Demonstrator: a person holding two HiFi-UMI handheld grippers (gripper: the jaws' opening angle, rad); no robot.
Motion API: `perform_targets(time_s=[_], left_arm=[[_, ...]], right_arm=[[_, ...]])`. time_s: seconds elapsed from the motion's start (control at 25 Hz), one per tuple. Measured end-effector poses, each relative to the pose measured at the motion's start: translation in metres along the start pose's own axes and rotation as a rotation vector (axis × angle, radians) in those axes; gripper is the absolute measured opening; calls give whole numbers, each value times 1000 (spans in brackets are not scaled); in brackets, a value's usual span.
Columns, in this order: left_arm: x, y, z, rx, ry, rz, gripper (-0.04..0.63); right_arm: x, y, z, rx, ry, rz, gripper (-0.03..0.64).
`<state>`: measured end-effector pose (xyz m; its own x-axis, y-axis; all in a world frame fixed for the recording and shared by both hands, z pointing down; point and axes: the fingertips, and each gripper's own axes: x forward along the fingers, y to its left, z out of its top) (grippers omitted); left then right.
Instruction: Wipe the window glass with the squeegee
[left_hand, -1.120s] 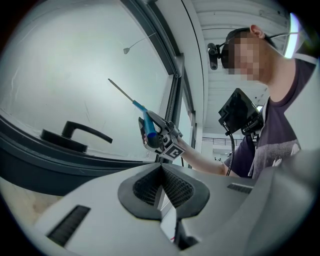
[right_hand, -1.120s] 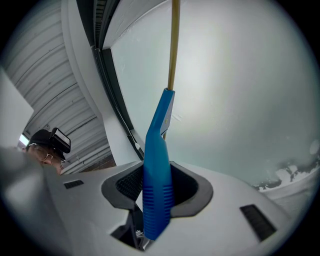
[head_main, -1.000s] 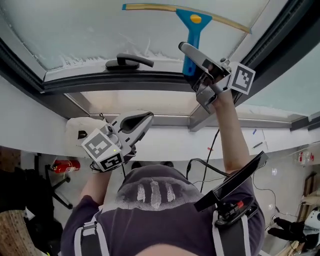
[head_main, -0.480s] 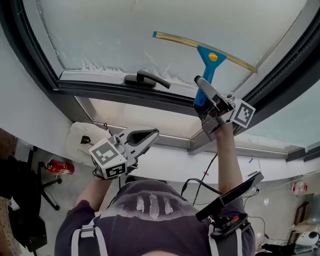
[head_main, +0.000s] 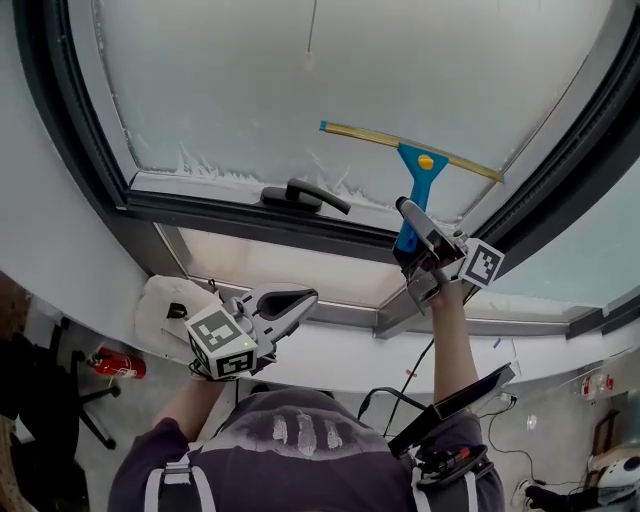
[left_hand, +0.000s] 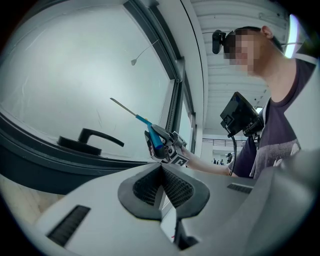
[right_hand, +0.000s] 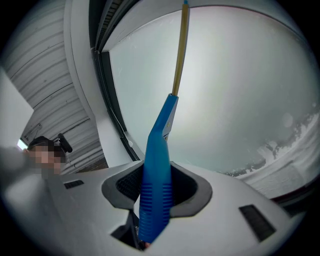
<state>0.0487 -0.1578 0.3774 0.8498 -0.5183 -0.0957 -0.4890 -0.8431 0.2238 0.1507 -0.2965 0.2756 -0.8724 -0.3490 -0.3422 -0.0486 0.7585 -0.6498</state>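
Closest, low beside the person's chest, the left hand-held gripper (head_main: 298, 297) has its jaws pressed together on nothing, as it did a second ago. Further out and higher, the right hand-held gripper (head_main: 408, 232) stays clamped on the blue grip of the squeegee (head_main: 421, 172), whose blade lies against the window glass (head_main: 300, 70) near its lower right corner. The head view now takes in more glass above the blade than before. The black window handle (head_main: 306, 195) sits on the bottom frame just left of the squeegee, with whitish residue (head_main: 200, 162) along the pane's lower edge behind it. A thin cord (head_main: 311, 35) hangs on the glass above.
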Motion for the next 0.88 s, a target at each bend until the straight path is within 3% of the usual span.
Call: perform_targets(time_s=[0.52, 0.88], left_arm=[[-64, 28, 4, -18, 3, 1, 8], [-67, 27, 30, 46, -47, 107, 8]], right_arm=[[67, 69, 6, -213, 7, 40, 132], [144, 121, 34, -299, 104, 252, 132]])
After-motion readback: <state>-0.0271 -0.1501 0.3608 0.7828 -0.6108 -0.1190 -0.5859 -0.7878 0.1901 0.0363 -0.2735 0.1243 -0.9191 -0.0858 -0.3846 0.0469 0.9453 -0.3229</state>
